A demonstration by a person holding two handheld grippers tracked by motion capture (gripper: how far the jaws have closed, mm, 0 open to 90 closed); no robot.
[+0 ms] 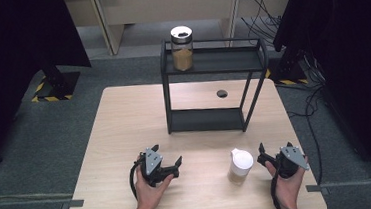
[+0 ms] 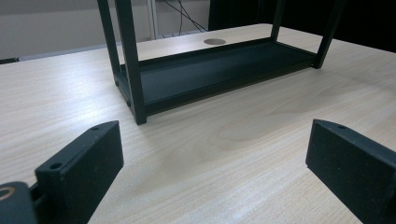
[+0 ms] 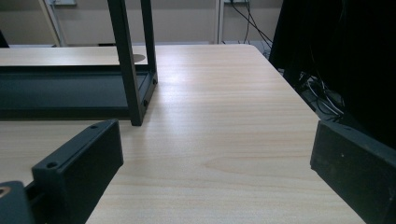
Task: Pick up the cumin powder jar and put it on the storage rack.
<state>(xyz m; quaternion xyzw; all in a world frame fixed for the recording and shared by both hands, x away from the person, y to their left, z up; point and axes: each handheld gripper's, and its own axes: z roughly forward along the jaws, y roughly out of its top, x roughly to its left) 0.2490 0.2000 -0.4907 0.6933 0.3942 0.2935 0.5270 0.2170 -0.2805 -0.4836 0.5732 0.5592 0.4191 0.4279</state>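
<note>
Jars (image 1: 240, 166) show no readable label.

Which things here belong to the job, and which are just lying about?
Job:
white-lidded jar of tan powder
black two-tier metal rack
right gripper
left gripper

Lying about:
silver-lidded glass jar of brown powder
black cables

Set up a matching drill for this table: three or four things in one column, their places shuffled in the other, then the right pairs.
Things:
1. glass jar
2. white-lidded jar
3. left gripper
4. black rack

Places:
A. table's front, beside the right gripper
B. middle of the table
C. rack's top shelf
D. held open at the front left

Pairs: 1-C, 2-A, 3-D, 4-B
</note>
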